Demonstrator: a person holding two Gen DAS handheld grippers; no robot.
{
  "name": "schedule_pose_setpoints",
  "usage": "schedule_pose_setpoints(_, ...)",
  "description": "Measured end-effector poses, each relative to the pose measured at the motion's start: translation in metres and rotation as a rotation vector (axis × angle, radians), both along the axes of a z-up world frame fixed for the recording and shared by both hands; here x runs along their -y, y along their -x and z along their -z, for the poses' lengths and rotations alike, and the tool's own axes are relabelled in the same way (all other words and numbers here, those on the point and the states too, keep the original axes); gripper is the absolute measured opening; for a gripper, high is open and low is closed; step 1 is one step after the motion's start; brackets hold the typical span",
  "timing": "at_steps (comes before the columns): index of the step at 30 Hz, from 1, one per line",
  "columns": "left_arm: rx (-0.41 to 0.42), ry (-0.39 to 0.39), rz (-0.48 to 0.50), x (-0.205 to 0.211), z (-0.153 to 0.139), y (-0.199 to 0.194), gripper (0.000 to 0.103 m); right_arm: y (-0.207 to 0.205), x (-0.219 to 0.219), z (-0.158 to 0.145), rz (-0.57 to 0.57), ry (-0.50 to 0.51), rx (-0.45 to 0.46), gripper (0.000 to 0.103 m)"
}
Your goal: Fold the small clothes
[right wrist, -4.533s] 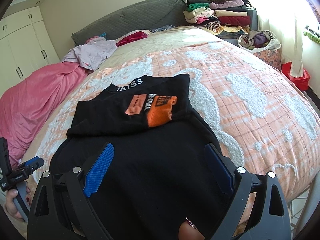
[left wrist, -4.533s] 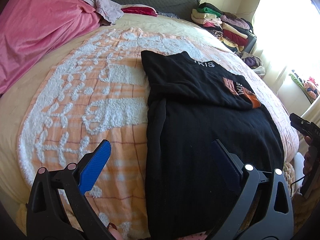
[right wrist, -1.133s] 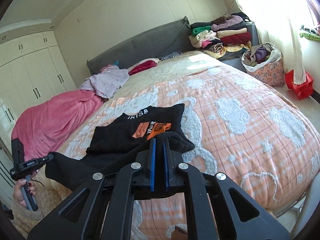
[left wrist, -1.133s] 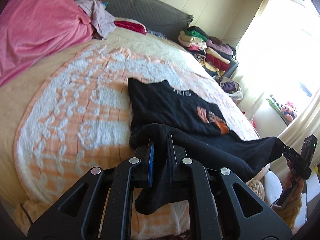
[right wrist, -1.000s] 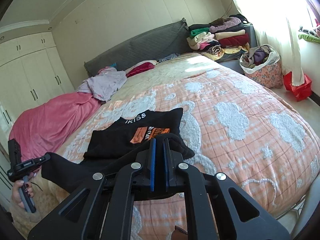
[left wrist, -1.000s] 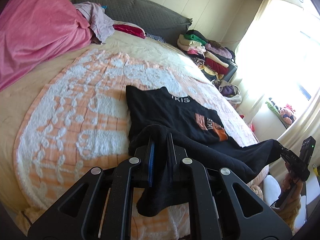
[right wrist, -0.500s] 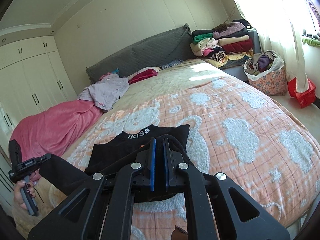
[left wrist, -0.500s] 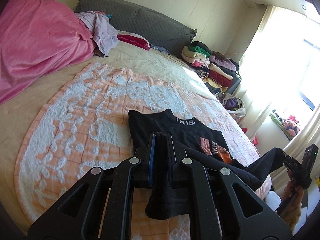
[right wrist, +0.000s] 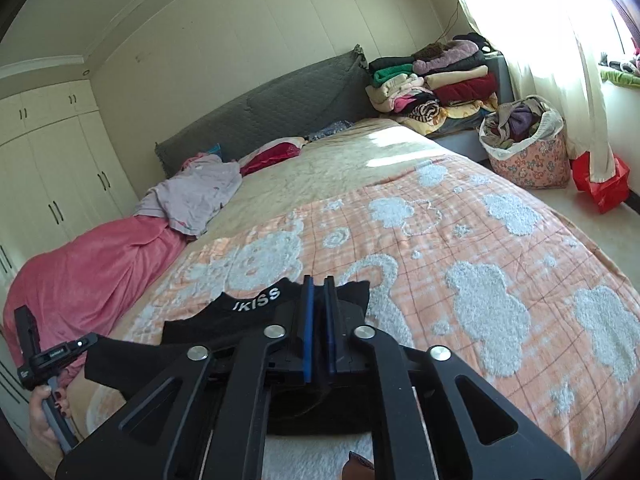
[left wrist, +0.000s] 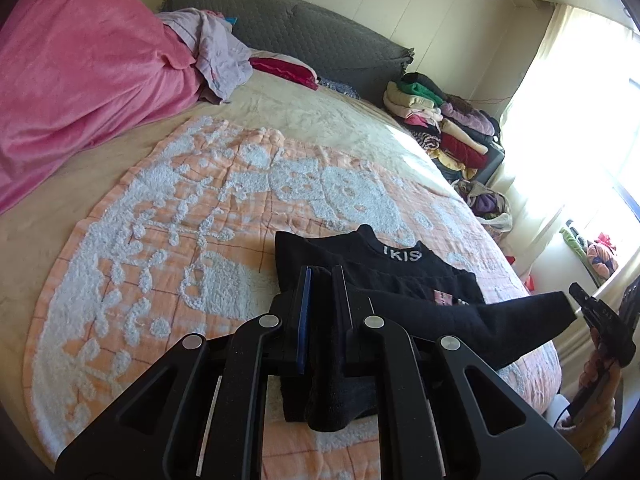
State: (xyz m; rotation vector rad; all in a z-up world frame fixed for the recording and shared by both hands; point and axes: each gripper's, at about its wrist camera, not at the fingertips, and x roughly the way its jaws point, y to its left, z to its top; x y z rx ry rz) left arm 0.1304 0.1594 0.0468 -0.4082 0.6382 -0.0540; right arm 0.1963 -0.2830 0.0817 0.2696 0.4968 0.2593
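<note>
Left gripper [left wrist: 320, 312] clenched on a bottom corner of the black shirt [left wrist: 400, 280], blue pads pinching cloth, a fold of fabric hanging below the fingers. Right gripper [right wrist: 318, 328] likewise clamped on the other bottom corner; seen from the left wrist view it sits far right [left wrist: 580, 300], hem stretched taut between the two, lifted off the bed. Rest of the shirt lies flat on the orange-and-white blanket [left wrist: 180, 240], collar with white lettering pointing toward the grey headboard [left wrist: 300, 32], orange print partly covered by the raised hem. Shirt near the foot edge of the bed. Blanket bare beyond the collar and to the shirt's right [right wrist: 500, 280]. Pink blanket [left wrist: 80, 92] heaped along the left edge, lilac garment [right wrist: 192, 196] near the pillows. Folded clothes stack [right wrist: 436, 84] and floral basket [right wrist: 528, 152] off the bed's far right side.
</note>
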Motion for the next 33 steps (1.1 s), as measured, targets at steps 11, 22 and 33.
schedule_pose_setpoints(11, -0.061, -0.027, -0.031, -0.013, 0.024, -0.009, 0.000, -0.019, 0.000, 0.033, -0.017, 0.009, -0.123, 0.004)
schedule_pose_setpoints(22, -0.121, 0.045, 0.074, -0.005, 0.050, 0.016, 0.050, 0.006, -0.017, 0.072, -0.113, -0.016, -0.231, 0.062)
schedule_pose_setpoints(33, -0.181, 0.049, 0.092, 0.008, 0.071, 0.002, 0.050, -0.011, -0.039, 0.099, -0.136, 0.061, -0.313, 0.066)
